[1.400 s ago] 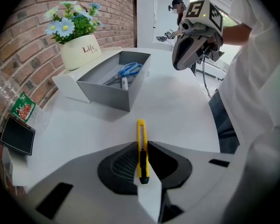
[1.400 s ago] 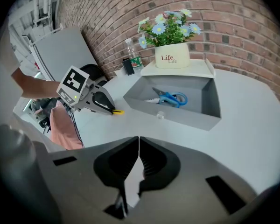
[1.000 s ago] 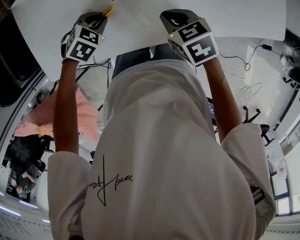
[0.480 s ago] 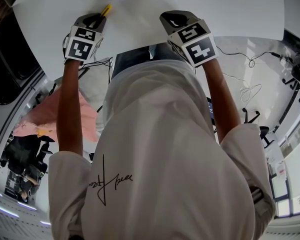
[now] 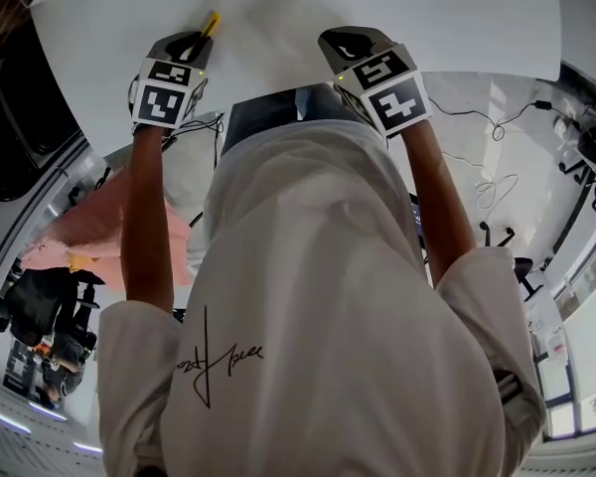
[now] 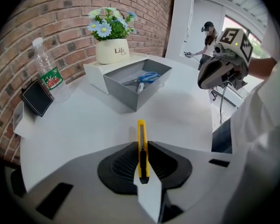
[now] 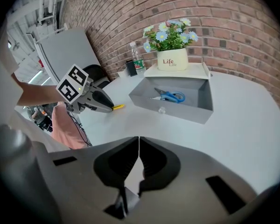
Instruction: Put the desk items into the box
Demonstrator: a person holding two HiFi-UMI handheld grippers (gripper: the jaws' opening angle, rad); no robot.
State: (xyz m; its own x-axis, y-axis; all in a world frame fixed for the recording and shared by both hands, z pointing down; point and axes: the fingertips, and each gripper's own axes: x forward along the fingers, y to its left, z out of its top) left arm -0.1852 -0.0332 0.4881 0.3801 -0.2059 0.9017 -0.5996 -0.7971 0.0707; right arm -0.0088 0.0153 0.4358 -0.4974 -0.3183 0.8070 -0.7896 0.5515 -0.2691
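Right, left gripper point(image 6: 142, 146) is clamped on the yellow cutter point(image 6: 141, 130), pads on its flat sides, the front half sticking out ahead of the jaws toward the box point(image 6: 130, 97). My read: it's gripped that way so the long end can clear the wall and drop in. Cutter isn't in the box yet; it's low over the table point(image 6: 74, 125), short of the box, can't tell if the tip touches. Right gripper point(image 7: 138, 148) is closed on nothing, over the near table, probably just keeping clear. Box is grey, open-topped, scissors point(image 6: 144, 78) already inside. Pot point(image 6: 113, 51) of flowers sits on a white tray point(image 6: 95, 71) behind the box, likely decor, not cargo. Writing: "Life" twice on the pot; bottle point(image 6: 45, 69) label is red/green, unreadable
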